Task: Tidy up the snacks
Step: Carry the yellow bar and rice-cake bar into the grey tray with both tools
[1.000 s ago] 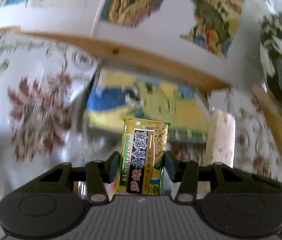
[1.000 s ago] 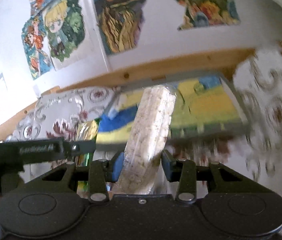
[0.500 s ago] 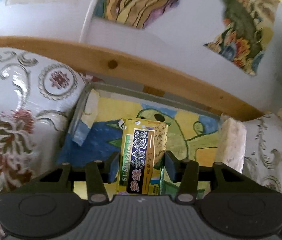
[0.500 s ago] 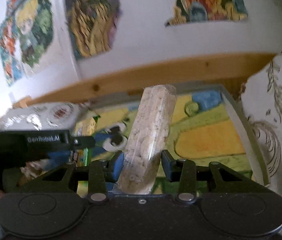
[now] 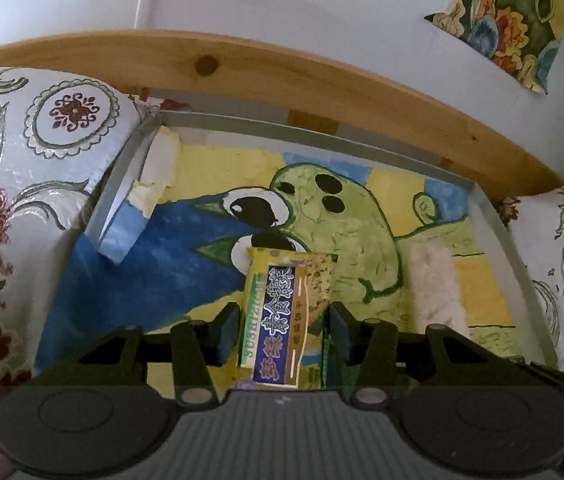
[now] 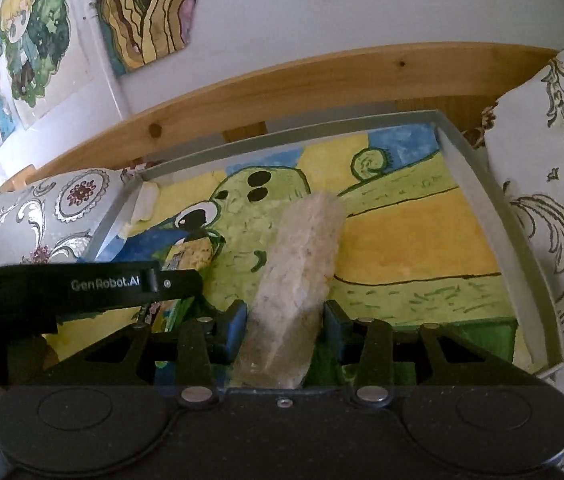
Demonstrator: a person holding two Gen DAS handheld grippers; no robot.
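Hand-held gripper on the left (image 5: pixel 284 320) has its two fingers pressed on a yellow snack pack (image 5: pixel 282 316). The fingers are closed just as wide as the pack, one on each long side, so it cannot slip. The pack sticks out forward and hangs over a tray (image 5: pixel 494 216). The tray has grey walls and a painted picture (image 5: pixel 322 208) of a green animal on its floor. I think the tray is where snacks go, so the pack is held over it to be set down. A pale rice bar (image 5: pixel 434 284) shows at the right, over the tray too. Patterned cloth (image 5: pixel 41 144) lies beside the tray, and a wood rail (image 5: pixel 282 68) runs behind it.

From the right wrist view, the right hand-held gripper (image 6: pixel 284 322) grips the rice bar (image 6: pixel 302 264) near its low end. Its fingers are also closed only as far as the bar is wide. The bar leans up and away over the middle of the tray (image 6: pixel 482 200). I cannot tell if its far end touches the picture (image 6: pixel 402 232). The left hand-held gripper (image 6: pixel 177 276) reaches in from the left side, close by, with the yellow snack pack (image 6: pixel 193 252) peeking out past it. Both snacks are side by side over the tray. My guess is that they will be put down next to each other, neat and tidy.
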